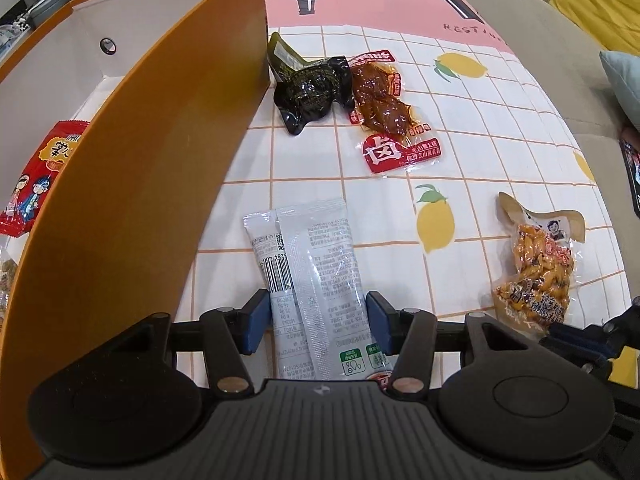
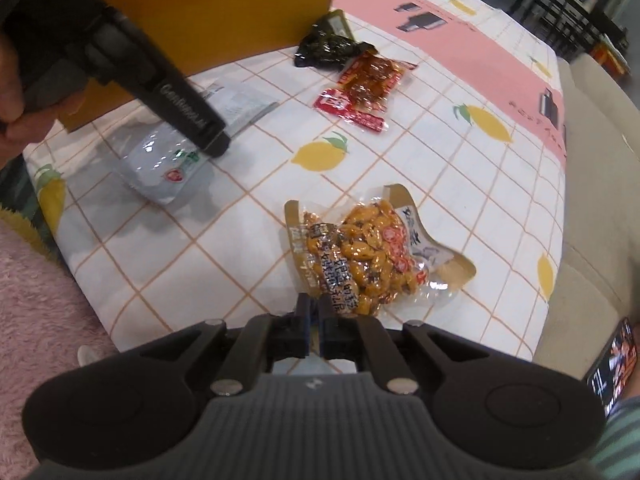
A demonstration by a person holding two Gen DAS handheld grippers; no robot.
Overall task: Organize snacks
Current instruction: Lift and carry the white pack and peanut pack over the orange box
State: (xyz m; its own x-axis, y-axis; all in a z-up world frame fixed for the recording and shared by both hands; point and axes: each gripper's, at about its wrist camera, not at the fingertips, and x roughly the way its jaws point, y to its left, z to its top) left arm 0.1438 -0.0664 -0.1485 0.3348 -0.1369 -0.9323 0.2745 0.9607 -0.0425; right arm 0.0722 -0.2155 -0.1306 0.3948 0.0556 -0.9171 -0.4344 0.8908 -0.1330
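The silver snack packet (image 1: 316, 280), lying on the worktop (image 1: 500, 128) just beside the orange box (image 1: 132, 184), is straddled lengthwise by the spread left tongs (image 1: 318, 322), while the right tongs (image 2: 314, 320) are pressed together.

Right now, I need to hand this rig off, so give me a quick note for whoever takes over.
Left gripper: open, fingers either side of the silver packet on the tablecloth; not gripped yet.
Right gripper: nearly shut at the edge of the yellow bean packet; grip unclear.
Done: red cartoon packet sits in the orange box.
Left: silver, yellow bean, dark green packet and red braised packet all remain outside the box.
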